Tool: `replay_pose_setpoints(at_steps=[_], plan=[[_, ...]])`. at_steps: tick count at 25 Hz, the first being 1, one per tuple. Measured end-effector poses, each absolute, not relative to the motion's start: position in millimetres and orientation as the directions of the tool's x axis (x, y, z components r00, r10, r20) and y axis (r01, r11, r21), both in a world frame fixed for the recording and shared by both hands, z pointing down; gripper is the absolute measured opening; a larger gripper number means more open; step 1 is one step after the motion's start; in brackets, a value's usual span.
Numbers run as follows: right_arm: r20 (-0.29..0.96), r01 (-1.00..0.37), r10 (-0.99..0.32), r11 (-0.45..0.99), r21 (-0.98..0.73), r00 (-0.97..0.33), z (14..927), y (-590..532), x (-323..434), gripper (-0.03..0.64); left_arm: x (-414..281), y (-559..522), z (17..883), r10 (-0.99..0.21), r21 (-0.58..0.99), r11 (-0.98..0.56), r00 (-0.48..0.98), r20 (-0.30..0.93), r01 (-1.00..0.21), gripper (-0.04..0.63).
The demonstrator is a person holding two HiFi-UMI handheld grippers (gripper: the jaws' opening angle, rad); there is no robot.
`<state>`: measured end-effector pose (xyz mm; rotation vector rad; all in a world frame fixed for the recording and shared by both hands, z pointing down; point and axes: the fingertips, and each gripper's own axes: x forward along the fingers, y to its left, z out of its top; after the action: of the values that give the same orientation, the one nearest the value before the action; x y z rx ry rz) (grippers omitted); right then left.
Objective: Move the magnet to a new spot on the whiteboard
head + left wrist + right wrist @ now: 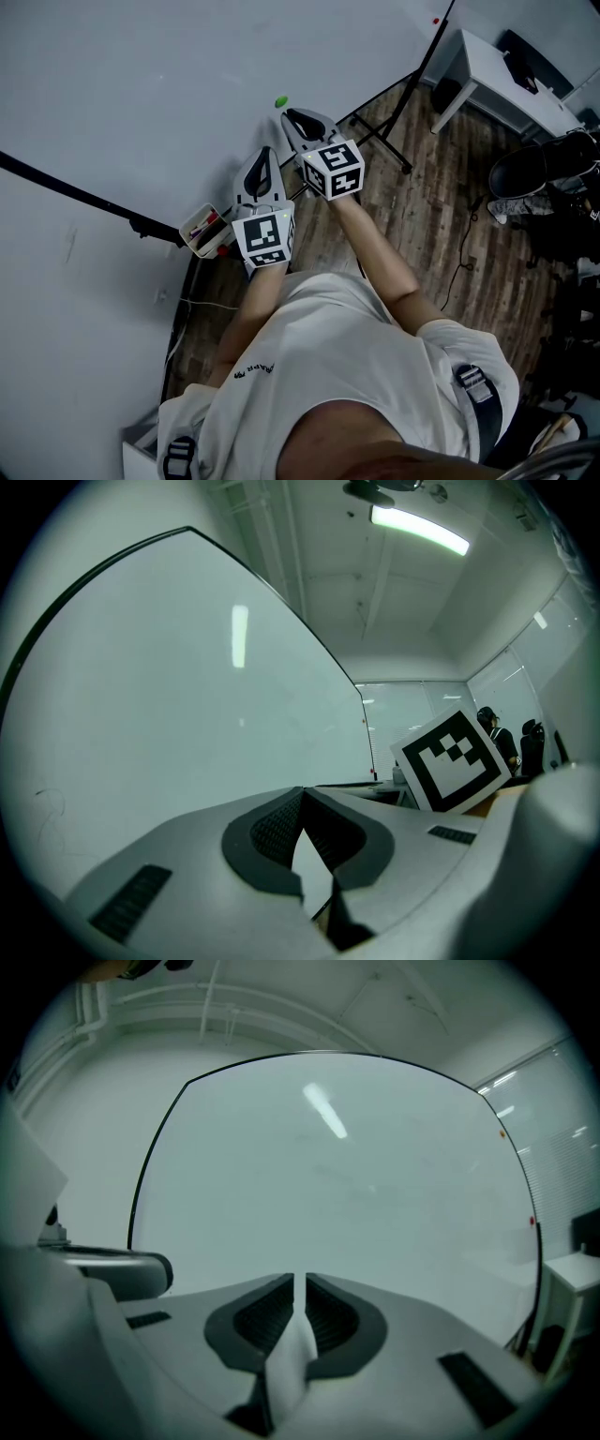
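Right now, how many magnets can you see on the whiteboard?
1 for sure: the green magnet on the whiteboard, just beyond the tip of the right gripper. A tiny red speck by the board's far edge is too small to identify.

The whiteboard [141, 84] stands in front of me, and one small green magnet [280, 102] sticks on its white face, near the lower edge. At the end of a black bar, a small tray [208, 230] with red things inside is seen; if it is fixed to the board I cannot tell. Below is the wooden floor [422, 225]. On it stand the black legs of a stand [380, 131] and a white table [497, 89], and a thin cable [464, 253] lies across the planks.
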<state>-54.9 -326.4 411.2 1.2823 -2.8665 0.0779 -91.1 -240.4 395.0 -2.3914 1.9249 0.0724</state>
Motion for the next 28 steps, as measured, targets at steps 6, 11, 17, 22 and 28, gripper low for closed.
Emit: replay_pose_setpoints(at_steps=[6, 11, 17, 22, 28], plan=[[0.02, -0.752, -0.752, 0.659, -0.031, -0.659, 410.4, -322.0, -52.7, 0.043, -90.5, -241.9, 394.9, -0.973, -0.027, -0.216, 0.218, -0.081, -0.976, 0.003], [0.013, -0.752, -0.752, 0.658, -0.028, -0.659, 408.7, -314.3, -50.3, 0.04, -89.2, -241.7, 393.5, -0.972, -0.025, -0.218, 0.22, -0.085, -0.976, 0.003], [0.006, -0.749, -0.749, 0.662, -0.024, -0.663, 408.0, -304.3, -48.6, 0.034, -88.8, -241.1, 393.7, -0.97, -0.022, -0.225, 0.226, -0.086, -0.974, 0.003], [0.004, -0.749, -0.749, 0.662, -0.018, -0.662, 406.7, -295.8, -47.1, 0.028, -87.7, -240.0, 394.7, -0.97, -0.017, -0.23, 0.231, -0.082, -0.973, 0.003], [-0.003, -0.741, -0.741, 0.671, -0.027, -0.671, 405.2, -287.0, -49.2, 0.024, -87.0, -239.6, 396.1, -0.969, -0.014, -0.232, 0.233, -0.085, -0.973, 0.003]])
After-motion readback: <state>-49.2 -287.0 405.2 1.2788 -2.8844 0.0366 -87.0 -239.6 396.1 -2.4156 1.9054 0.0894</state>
